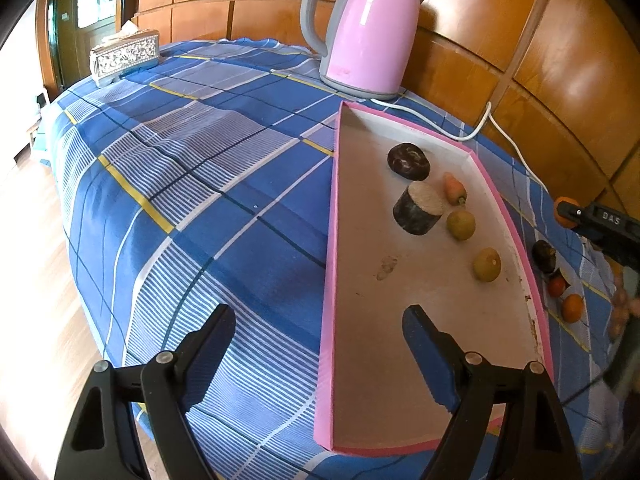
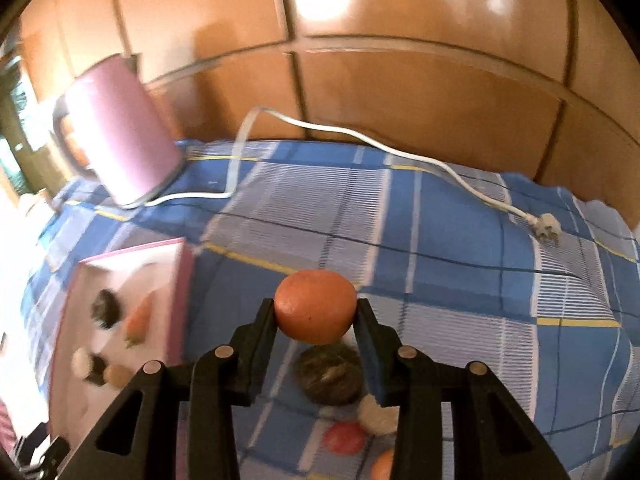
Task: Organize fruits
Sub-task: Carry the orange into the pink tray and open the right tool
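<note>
Right gripper pinching an orange fruit between both pads at its widest girth, clear of the checked cloth and off to the right of the pink tray. Jaws pressed on the peel from 2 sides, no gap showing. Left gripper spread wide with nothing between the fingers, poised over the near left rim of the tray. Already in the tray: 2 dark cut pieces, a small carrot-like piece and 2 yellow-green round fruits. Still on the cloth beside the tray: a dark fruit, a red one, a pale one and another orange one at the lower edge. Probably light and firm, with a smooth, rounded skin likely to roll or squirt out under an off-centre squeeze; best held across the middle, as now, with modest pressure to avoid bruising. Likely to roll on the flat tray floor once set down, so a low release seems wise. Pink kettle and its white cord well behind.
</note>
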Tool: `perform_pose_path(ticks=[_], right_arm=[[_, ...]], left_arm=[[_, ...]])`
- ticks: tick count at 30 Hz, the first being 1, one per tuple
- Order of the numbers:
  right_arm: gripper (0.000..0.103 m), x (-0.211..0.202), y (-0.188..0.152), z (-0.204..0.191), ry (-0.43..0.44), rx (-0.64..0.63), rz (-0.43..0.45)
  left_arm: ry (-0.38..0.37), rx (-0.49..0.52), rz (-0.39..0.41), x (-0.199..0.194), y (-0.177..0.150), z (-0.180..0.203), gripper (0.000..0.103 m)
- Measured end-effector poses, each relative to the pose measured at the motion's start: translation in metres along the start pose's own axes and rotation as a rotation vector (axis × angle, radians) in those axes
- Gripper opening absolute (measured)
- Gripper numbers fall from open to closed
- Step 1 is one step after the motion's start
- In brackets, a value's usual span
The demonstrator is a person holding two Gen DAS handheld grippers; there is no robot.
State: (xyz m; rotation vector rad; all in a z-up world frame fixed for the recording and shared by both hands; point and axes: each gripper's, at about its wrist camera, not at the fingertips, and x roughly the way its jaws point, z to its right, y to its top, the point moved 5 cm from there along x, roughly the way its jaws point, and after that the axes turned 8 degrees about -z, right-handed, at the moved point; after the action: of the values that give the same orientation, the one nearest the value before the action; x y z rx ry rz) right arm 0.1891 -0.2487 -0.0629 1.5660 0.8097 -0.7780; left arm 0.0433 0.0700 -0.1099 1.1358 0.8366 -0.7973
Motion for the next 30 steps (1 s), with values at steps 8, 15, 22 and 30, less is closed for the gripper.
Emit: perform_pose_path(ticks=[8,15,22,30], right_arm=[[0.039,-0.014,-0.029,-0.061,0.137,-0.143,-0.019],[0.039,-0.009,-0.049,-0.099,0.176,-0.213,-0.057],[0.041,0.006,-0.046,-0.121,0.173,-0.218,-0.09],[0.049,0.01,-0.049,-0.12,0.152,-0.21,-0.097]], left_arm=[[-0.012,-0.001,0.013,-0.006,0.0,0.0,0.086],[-0.02,-0.014,0.017,-0.007,0.0,-0.003,0.086],[-0.022,-0.022,0.016,-0.008,0.001,-0.005,0.086],[-0.019,-0.031,0.009,-0.005,0.001,-0.007,0.086]])
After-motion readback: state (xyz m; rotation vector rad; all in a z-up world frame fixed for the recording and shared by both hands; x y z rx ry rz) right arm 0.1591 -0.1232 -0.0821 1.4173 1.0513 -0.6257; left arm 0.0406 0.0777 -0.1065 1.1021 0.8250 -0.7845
